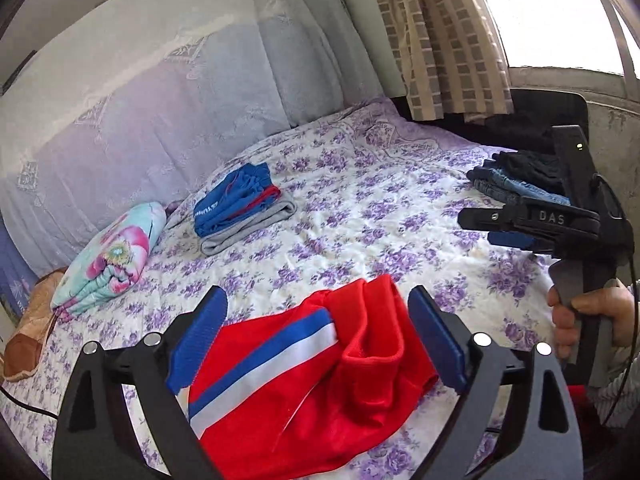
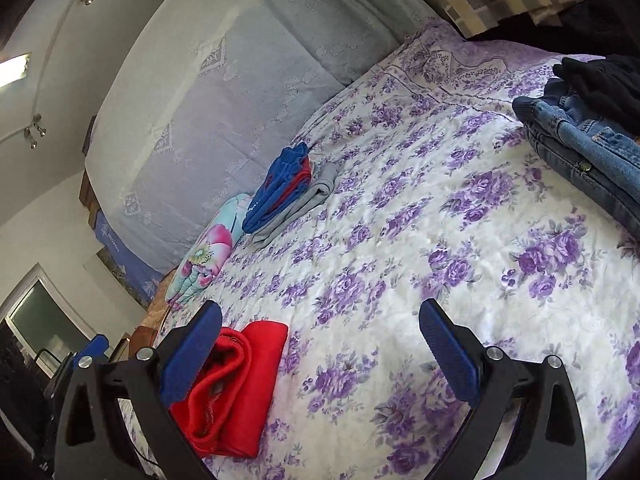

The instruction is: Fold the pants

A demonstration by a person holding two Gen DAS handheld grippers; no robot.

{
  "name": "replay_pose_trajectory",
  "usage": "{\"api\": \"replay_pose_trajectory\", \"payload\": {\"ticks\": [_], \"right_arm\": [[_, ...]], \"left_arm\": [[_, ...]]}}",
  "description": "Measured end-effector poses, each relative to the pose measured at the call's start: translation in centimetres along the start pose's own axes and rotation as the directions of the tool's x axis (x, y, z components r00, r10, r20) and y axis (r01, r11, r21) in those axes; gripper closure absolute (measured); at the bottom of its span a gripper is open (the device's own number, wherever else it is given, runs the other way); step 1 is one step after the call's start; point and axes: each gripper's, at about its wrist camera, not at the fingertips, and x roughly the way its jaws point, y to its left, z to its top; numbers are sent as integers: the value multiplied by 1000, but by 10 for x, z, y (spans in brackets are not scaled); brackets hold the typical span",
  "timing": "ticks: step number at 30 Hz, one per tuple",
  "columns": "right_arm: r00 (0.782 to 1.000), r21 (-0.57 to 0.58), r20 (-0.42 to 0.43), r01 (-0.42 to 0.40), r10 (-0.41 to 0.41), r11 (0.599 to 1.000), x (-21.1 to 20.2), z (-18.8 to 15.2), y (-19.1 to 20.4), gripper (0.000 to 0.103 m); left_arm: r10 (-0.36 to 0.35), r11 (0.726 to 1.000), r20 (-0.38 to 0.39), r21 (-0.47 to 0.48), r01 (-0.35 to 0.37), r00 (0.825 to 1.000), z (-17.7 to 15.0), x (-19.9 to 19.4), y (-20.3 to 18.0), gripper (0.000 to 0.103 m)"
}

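At the bottom of the left wrist view, the left gripper stands with its blue pads spread wide, and the red pants lie folded between them on the bedspread, their blue and white side stripe facing up; the pads do not press on the cloth, so it reads as let go and laid down. In the right wrist view the same red pants sit at the lower left of the frame, just behind the left pad of the right gripper, whose pads are likewise apart with only flowered bedspread between them. At the right edge of the left view a hand grips the handle of that right gripper, held clear above the bed, probably so as not to disturb the fold. Farther up, left of centre, a stack of folded clothes, blue on grey, lies near the covered headboard, most likely the pile for finished pieces. A flowered bundle rests at the far left. At the upper right, jeans and dark garments are heaped, seemingly waiting their turn, below a checked curtain.
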Motion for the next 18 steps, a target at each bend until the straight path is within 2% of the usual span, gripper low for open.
{"api": "replay_pose_trajectory", "payload": {"ticks": [3, 5, 7, 9, 10, 14, 16, 18], "right_arm": [[1000, -58, -17, -24, 23, 998, 2, -5, 16, 4], [996, -90, -43, -78, 74, 993, 4, -10, 31, 4], [984, -105, -85, -168, 159, 980, 7, -18, 50, 4], [960, -113, -149, -256, 238, 960, 14, -28, 71, 4], [951, -117, -183, -273, 249, 955, 17, -33, 80, 4], [944, -126, -286, -207, 165, 970, 40, -48, 93, 6], [934, -73, -317, -195, 163, 978, 51, -51, 90, 9], [931, -75, -326, -197, 163, 977, 58, -53, 95, 17]], "left_arm": [[27, 996, -80, -80, -33, 996, -14, 12, 23, 14], [38, 991, -121, -123, -53, 992, -27, 16, 39, 14], [48, 987, -146, -147, -70, 988, -41, 18, 50, 14], [53, 984, -168, -161, -80, 984, -51, 18, 60, 14], [47, 982, -177, -170, -78, 983, -56, 19, 64, 14], [13, 977, -187, -205, -52, 982, -74, 18, 74, 14], [-2, 975, -199, -217, -42, 980, -83, 22, 75, 14], [-24, 972, -208, -235, -26, 978, -91, 27, 77, 14]]}}
